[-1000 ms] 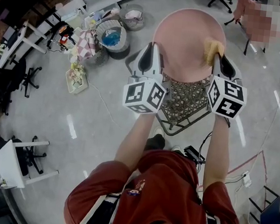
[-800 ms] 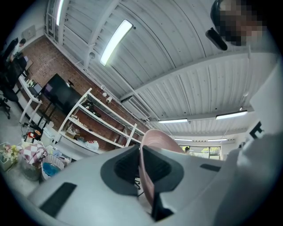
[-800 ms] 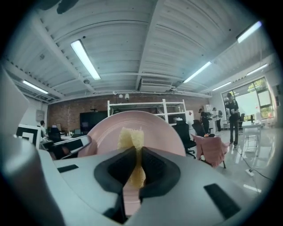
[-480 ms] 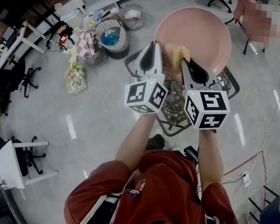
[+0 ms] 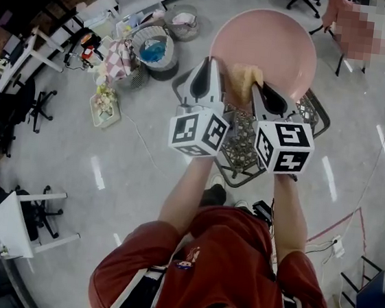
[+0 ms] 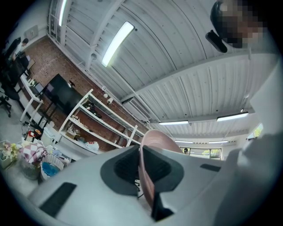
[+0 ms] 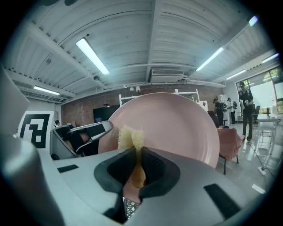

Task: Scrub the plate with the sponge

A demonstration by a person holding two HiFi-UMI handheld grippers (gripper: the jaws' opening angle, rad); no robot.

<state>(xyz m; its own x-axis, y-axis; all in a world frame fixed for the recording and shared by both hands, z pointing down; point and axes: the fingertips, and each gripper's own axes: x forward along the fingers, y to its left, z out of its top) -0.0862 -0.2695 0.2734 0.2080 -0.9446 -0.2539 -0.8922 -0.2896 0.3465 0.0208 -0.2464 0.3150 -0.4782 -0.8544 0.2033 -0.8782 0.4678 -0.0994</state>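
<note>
A large pink plate (image 5: 274,45) is held up in the air, its face toward me in the head view. My left gripper (image 5: 209,83) is shut on the plate's lower left rim (image 6: 147,176), which shows edge-on between the pads. My right gripper (image 5: 265,94) is shut on a yellow sponge (image 5: 246,80), squeezed thin between its pads (image 7: 136,170). The sponge (image 7: 131,137) presses against the lower left part of the plate's face (image 7: 177,128), close beside the left gripper (image 7: 79,137).
Below the plate stands a wire rack (image 5: 245,142) on the grey floor. Baskets and bins (image 5: 153,49) with cloths lie at the left. Office chairs (image 5: 39,108) and white tables (image 5: 15,223) stand further left. People (image 7: 245,108) stand at the far right of the room.
The right gripper with the sponge has swept from the plate's upper right edge down and left across its face, ending near the left gripper. The plate shifted slightly.
</note>
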